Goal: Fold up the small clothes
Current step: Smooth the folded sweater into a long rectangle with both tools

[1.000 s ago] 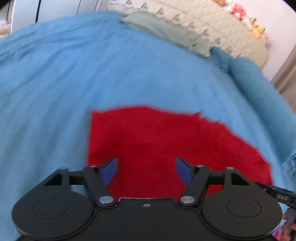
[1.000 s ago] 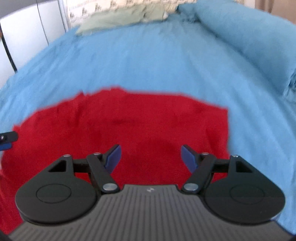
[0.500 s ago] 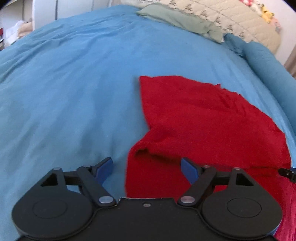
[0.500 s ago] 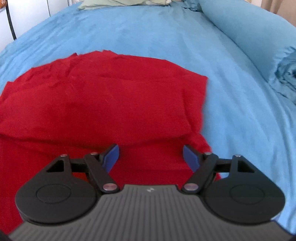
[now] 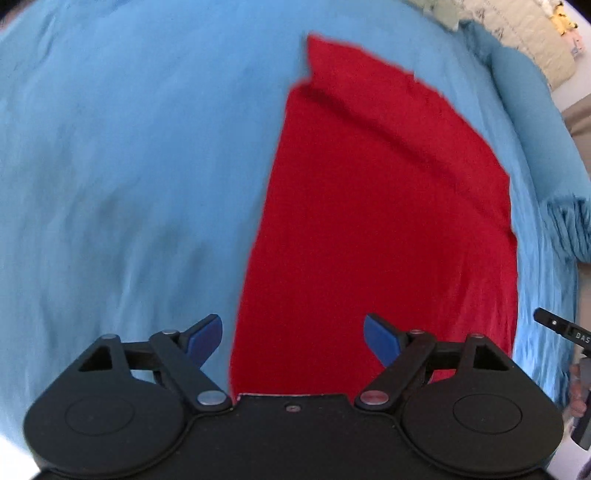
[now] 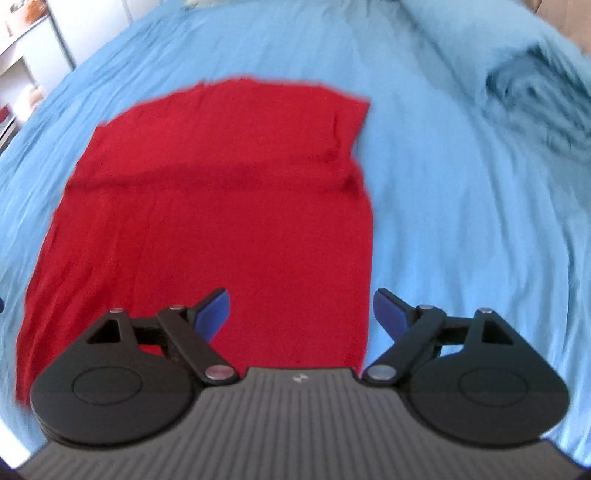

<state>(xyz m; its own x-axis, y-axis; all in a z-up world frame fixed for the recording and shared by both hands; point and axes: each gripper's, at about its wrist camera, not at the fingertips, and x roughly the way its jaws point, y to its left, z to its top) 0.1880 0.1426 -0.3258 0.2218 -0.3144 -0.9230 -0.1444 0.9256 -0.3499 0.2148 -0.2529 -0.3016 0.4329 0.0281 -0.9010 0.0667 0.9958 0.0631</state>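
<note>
A red garment (image 5: 384, 221) lies flat on the blue bed cover (image 5: 129, 166), with a fold line across its far part. It also shows in the right wrist view (image 6: 221, 206). My left gripper (image 5: 293, 338) is open and empty, held above the garment's near left edge. My right gripper (image 6: 302, 312) is open and empty, held above the garment's near right edge. A part of the right gripper (image 5: 561, 328) shows at the right edge of the left wrist view.
A rolled blue duvet (image 5: 535, 122) lies along the right side of the bed, also in the right wrist view (image 6: 517, 85). A quilted headboard (image 5: 524, 33) with small toys stands at the far end. White furniture (image 6: 33, 59) stands at the left.
Both grippers have pulled back and up from the garment. More of the garment shows now, lying flat with its far part folded over. Both stay open.
</note>
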